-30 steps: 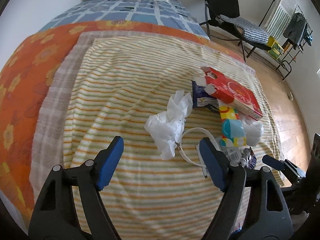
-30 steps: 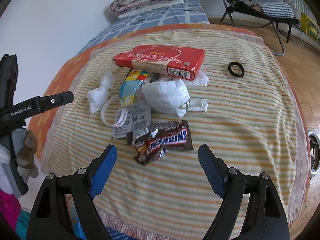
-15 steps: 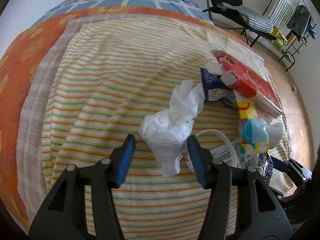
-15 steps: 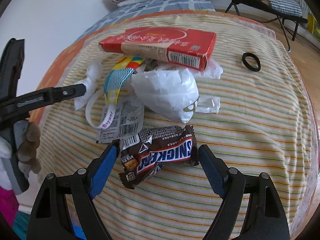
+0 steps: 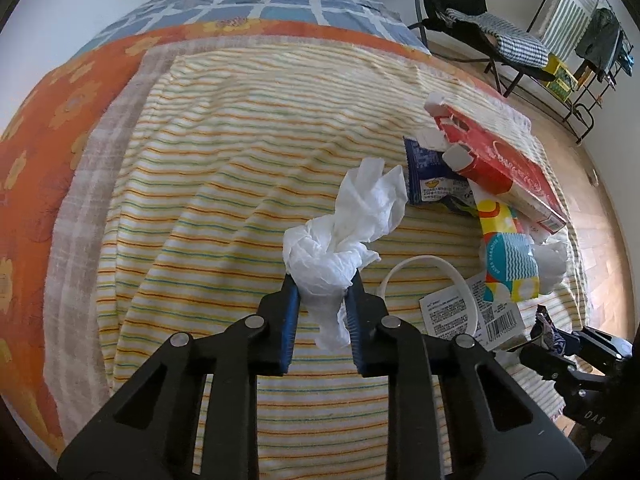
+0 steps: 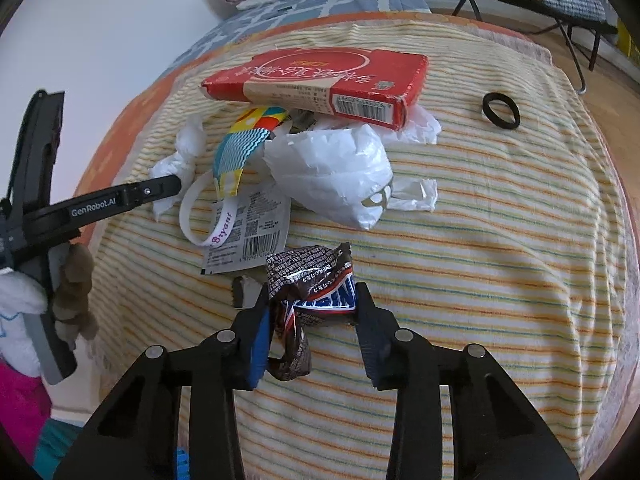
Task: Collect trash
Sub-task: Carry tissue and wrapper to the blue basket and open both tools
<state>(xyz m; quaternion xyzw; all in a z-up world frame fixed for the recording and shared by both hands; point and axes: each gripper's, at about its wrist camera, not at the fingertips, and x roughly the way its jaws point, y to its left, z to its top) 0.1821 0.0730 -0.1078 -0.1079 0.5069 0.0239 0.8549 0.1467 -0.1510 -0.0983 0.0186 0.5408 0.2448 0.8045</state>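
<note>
A crumpled white tissue (image 5: 340,240) lies on the striped towel (image 5: 224,168). My left gripper (image 5: 322,285) is closing on its lower end, and both blue pads press into it. In the right wrist view a brown Snickers wrapper (image 6: 310,276) buckles between the closing jaws of my right gripper (image 6: 313,292), whose pads squeeze it from both sides. Further up that view the tissue (image 6: 180,156) shows again beside one left finger (image 6: 160,190).
A trash pile sits behind: a red box (image 6: 320,76), a white plastic bag (image 6: 332,168), a colourful wrapper (image 6: 240,144), a white band (image 6: 192,216) and a barcode label (image 6: 256,236). A black hair tie (image 6: 501,110) lies right. A chair (image 5: 460,4) stands beyond the bed.
Both grippers closed in from wide open. The left one sank onto the tissue and pinched it; the right one squeezed the Snickers wrapper, which crumpled upward.
</note>
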